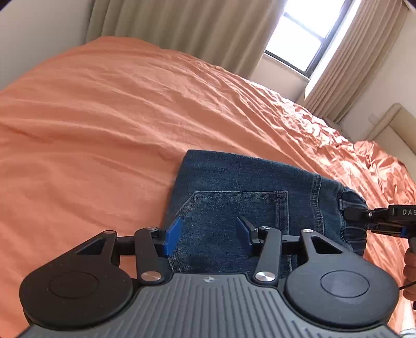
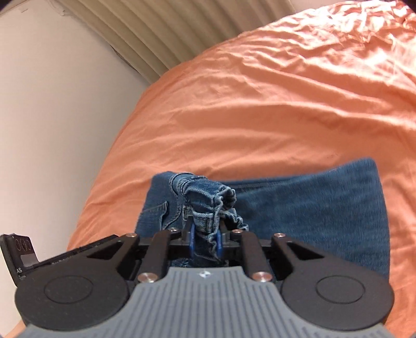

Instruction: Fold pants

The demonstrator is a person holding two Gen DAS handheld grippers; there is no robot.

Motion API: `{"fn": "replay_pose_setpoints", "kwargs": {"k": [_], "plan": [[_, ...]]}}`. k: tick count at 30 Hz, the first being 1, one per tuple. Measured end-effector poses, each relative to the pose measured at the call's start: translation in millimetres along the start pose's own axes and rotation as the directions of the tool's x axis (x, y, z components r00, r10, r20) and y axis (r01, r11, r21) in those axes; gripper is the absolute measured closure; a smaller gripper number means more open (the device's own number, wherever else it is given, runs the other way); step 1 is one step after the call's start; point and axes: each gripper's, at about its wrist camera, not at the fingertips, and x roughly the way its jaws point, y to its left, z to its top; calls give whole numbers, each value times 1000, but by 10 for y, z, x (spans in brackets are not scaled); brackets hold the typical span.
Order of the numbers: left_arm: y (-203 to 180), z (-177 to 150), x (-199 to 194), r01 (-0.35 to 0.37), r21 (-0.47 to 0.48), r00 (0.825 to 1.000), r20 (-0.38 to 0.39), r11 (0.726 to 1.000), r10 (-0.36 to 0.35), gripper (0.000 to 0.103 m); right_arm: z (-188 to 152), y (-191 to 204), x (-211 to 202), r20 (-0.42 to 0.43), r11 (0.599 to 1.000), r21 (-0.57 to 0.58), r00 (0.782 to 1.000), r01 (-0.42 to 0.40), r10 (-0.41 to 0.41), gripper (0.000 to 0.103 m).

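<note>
Pants (image 1: 234, 208) of soft, weighty denim lie folded on the bed (image 1: 104, 117). The right gripper (image 2: 205, 240) pinches the bunched waistband at their 3 o'clock edge, the firmest hold; the left gripper (image 1: 210, 234) hovers spread apart over the pocket.

One pair of jeans (image 1: 234, 197) lies at 6 o'clock on one bed (image 1: 104, 117), with one back pocket (image 1: 234, 210) showing. Two hand-held grippers appear: the left hand-held gripper (image 1: 210, 235) at 6 o'clock, the right hand-held gripper (image 2: 205, 241) likewise. One window (image 1: 306, 33) sits at 1 o'clock, between two curtains (image 1: 182, 23).
</note>
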Motion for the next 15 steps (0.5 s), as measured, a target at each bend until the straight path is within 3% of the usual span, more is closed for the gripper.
{"fn": "replay_pose_setpoints", "kwargs": {"k": [3, 6, 10, 15], "plan": [[-1, 91, -152, 52, -74, 998, 37, 996, -50, 47, 299, 254, -289, 55, 997, -62, 998, 35, -31, 92], [-104, 147, -202, 64, -62, 997, 52, 996, -61, 47, 469, 223, -543, 65, 991, -88, 993, 105, -100, 92], [-274, 133, -64, 72, -28, 997, 21, 997, -71, 47, 360, -319, -515, 0, 981, 1, 981, 196, -196, 92], [-455, 4, 203, 48, 56, 999, -26, 997, -47, 48, -73, -1226, -244, -79, 956, 162, 969, 246, -236, 93]]}}
